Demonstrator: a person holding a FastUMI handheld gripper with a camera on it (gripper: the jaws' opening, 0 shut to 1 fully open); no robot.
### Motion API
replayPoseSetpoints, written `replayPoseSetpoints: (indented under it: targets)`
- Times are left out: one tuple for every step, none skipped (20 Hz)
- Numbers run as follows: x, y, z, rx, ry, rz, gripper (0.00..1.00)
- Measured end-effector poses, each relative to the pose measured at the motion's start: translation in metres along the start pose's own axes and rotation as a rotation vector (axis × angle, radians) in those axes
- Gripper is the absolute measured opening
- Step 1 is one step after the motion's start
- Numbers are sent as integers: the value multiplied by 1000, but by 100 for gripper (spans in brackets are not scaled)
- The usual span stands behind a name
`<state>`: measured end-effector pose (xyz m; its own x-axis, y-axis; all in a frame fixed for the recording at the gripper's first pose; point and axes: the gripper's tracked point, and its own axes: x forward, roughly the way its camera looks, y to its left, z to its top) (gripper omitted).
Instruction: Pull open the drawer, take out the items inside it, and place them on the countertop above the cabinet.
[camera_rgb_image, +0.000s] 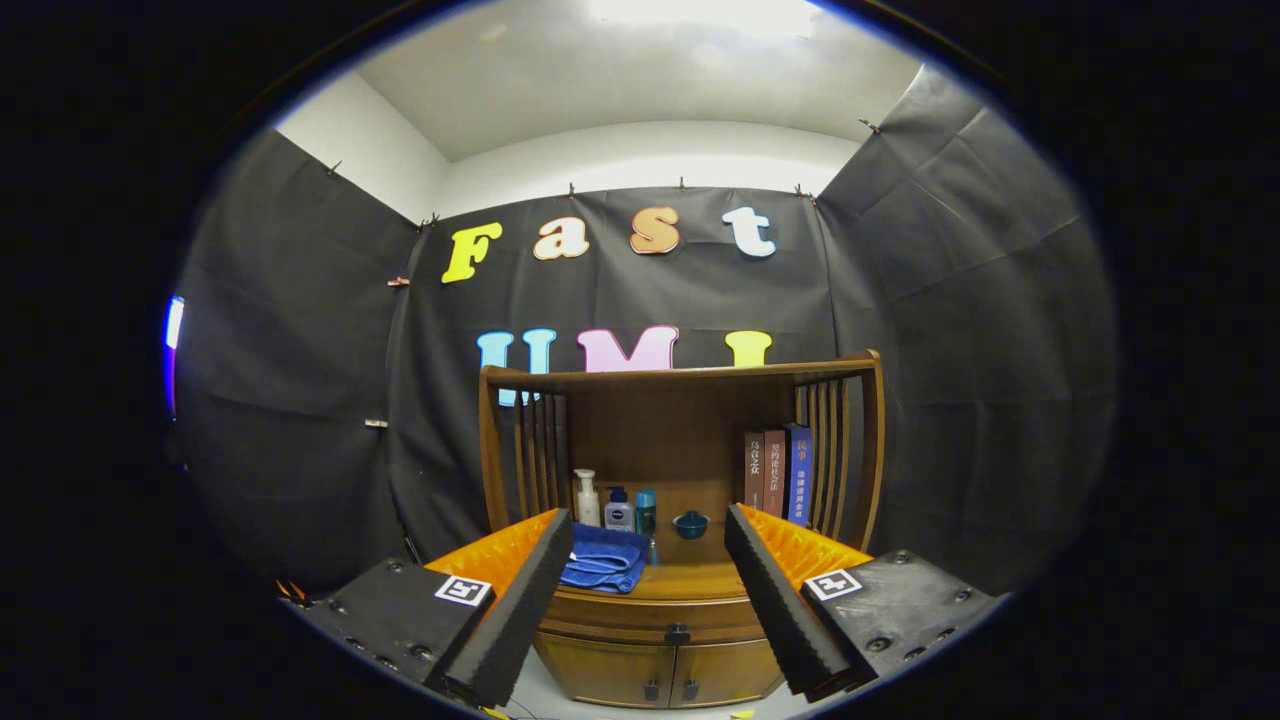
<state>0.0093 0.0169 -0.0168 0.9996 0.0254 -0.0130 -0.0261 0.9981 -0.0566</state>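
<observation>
A wooden cabinet (672, 470) with a slatted hutch stands ahead of me. Its drawer (640, 613) is closed, with a small dark knob (677, 634) at its middle, showing low between my fingers. The countertop (690, 578) lies just above the drawer. My gripper (650, 545) is open, its fingers spread wide either side of the cabinet front and some way back from it, with nothing between them. What is inside the drawer is hidden.
On the countertop lie a folded blue towel (603, 560), a pump bottle (586, 498), a small blue bottle (619, 510), a teal bottle (646, 512) and a small blue bowl (691, 524). Three books (777, 472) stand at the right. Two lower doors (660, 672) sit under the drawer.
</observation>
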Motion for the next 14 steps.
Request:
replayPoseSetpoints:
  targets:
    - [2,-2,-5,-1,10,-5,98]
    - [5,-3,-9,1,17,-9,98]
    - [8,-3,-14,4,23,-12,98]
    - [11,-3,-19,7,27,-14,98]
    - [15,-5,-25,9,30,-20,98]
    - [19,-6,-32,11,37,-24,98]
    - [24,-8,-42,16,52,-28,98]
    - [29,-9,-53,24,70,-30,98]
    - [33,-11,-64,31,90,-33,98]
    - [38,-13,-74,39,108,-35,98]
    - [44,-14,-85,45,126,-38,98]
    - [50,-16,-96,48,142,-42,98]
    - [56,-20,-108,48,157,-46,98]
    - [61,-22,-120,46,175,-52,98]
